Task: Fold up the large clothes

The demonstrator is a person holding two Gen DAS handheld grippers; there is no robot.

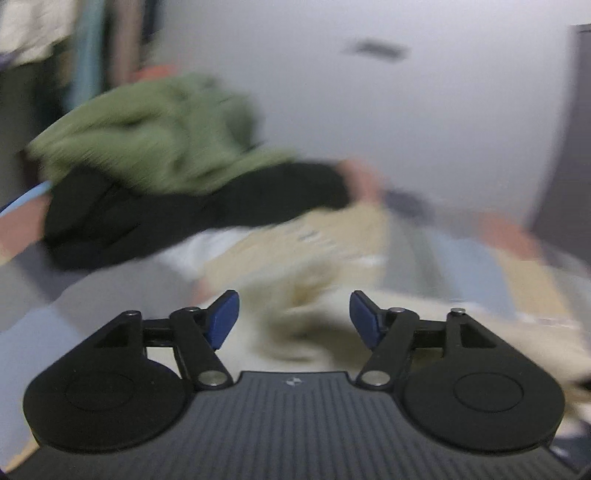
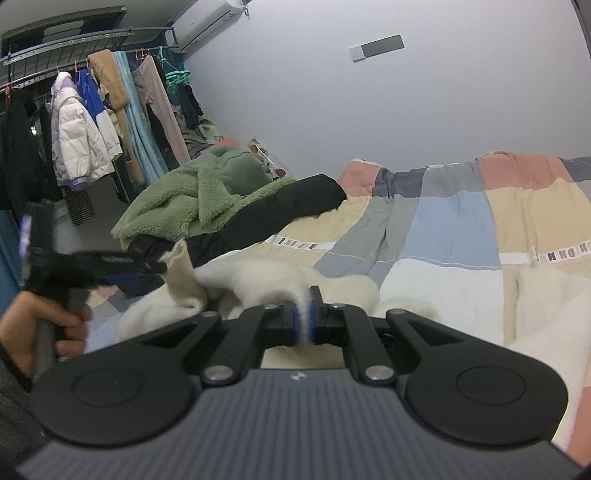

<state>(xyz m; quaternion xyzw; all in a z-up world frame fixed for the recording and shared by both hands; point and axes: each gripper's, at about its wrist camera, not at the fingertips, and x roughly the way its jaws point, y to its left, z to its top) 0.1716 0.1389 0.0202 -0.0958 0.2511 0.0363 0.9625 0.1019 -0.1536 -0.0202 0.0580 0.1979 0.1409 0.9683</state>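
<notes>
Fluffy cream-white fleece garment (image 2: 258, 277) spread rumpled over the near part of a patchwork bed cover of beige, blue, grey and salmon blocks (image 2: 461, 221), a ribbed cuff or hem standing up at about 9 o'clock from the garment's middle in the right wrist view. Right gripper (image 2: 303, 321), black with blue pads, clamped tight on a fold of that white fleece, the pile squeezed between the two pads at 6 o'clock of the garment. Left gripper (image 1: 294, 315) with jaws standing wide apart, nothing between the blue pads (image 1: 223, 317), only blurred cream fabric (image 1: 295, 295) below and beyond. Same left gripper seen in the right wrist view as a dark blur at 9 o'clock, its tips close to the upright cuff; contact impossible to judge through the blur. Person's hand (image 2: 44, 325) wrapped around that tool's handle at 8 o'clock. Beyond the white garment, at 11 o'clock, a black garment (image 2: 280, 206) lying across the cover, with a shaggy olive-green fleece jacket (image 2: 192, 195) heaped on top of it. Farther out, at 10 o'clock, a metal clothes rail (image 2: 74, 44) hung with a white puffer jacket (image 2: 77, 136) and other clothes. Wall-mounted air conditioner (image 2: 207, 22) at 12 o'clock, pale grey wall (image 2: 369, 110) behind the bed.
</notes>
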